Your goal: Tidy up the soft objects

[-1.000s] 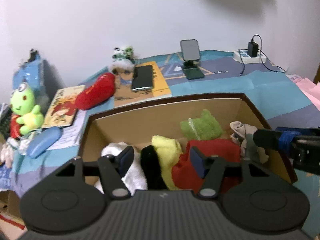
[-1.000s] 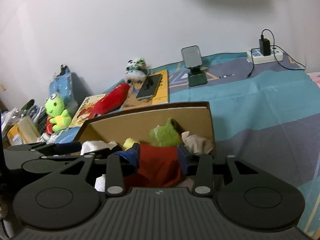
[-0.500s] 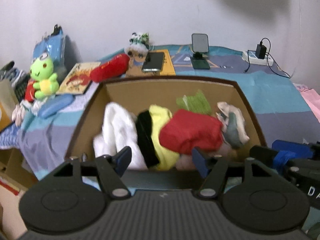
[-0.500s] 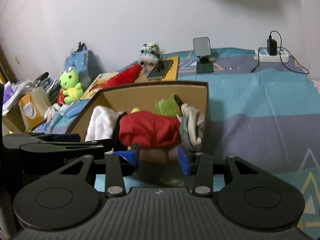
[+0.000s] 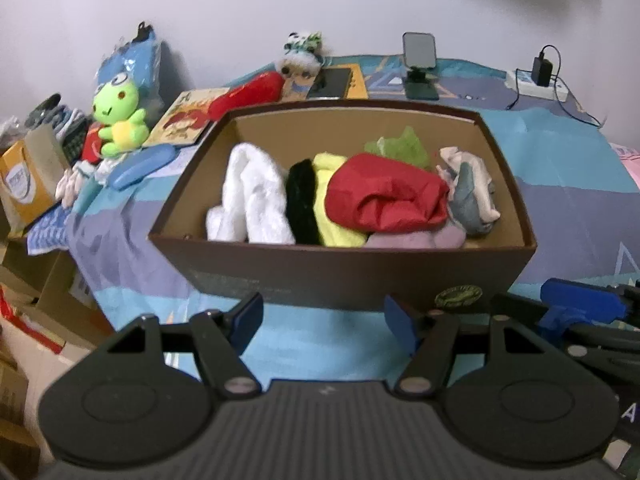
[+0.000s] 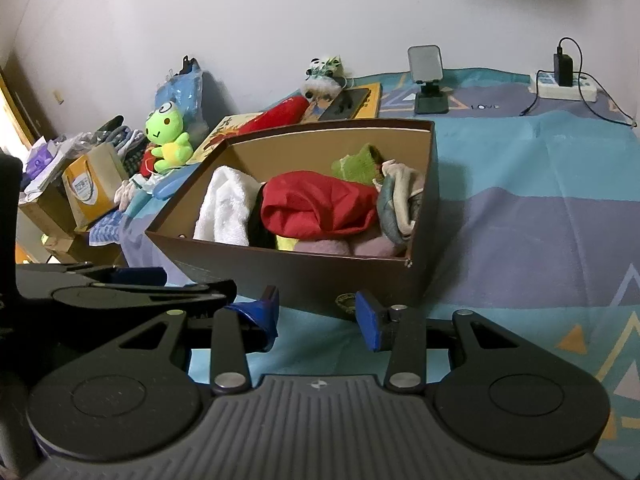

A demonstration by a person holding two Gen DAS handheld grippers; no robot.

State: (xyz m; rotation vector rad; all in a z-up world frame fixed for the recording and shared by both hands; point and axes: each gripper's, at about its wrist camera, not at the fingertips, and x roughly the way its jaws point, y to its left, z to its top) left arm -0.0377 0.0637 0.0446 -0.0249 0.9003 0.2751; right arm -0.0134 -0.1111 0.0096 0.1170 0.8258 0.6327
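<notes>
A brown cardboard box [image 5: 344, 268] [image 6: 304, 276] stands on the patterned bed cover. It holds soft things: a white towel [image 5: 252, 196] [image 6: 226, 208], a black cloth [image 5: 300, 196], a yellow cloth [image 5: 332, 216], a red cloth [image 5: 384, 196] [image 6: 320, 204], a green cloth [image 5: 400, 146] [image 6: 358, 164], a grey-and-beige cloth [image 5: 470, 192] [image 6: 398, 200] and a pink cloth [image 5: 416, 238] [image 6: 344, 246]. My left gripper [image 5: 324, 316] is open and empty, in front of the box. My right gripper [image 6: 318, 314] is open and empty, also in front of the box.
A green frog plush [image 5: 118, 116] [image 6: 168, 136], a red plush [image 5: 248, 94], a panda plush [image 5: 302, 54], books, a blue case [image 5: 142, 162] and a yellow bag [image 5: 24, 180] lie left and behind. A phone stand [image 5: 418, 64] and power strip [image 5: 538, 80] are at the back.
Both grippers have pulled back and up out of the box, to in front of its near wall. The cloths stay in the box.
</notes>
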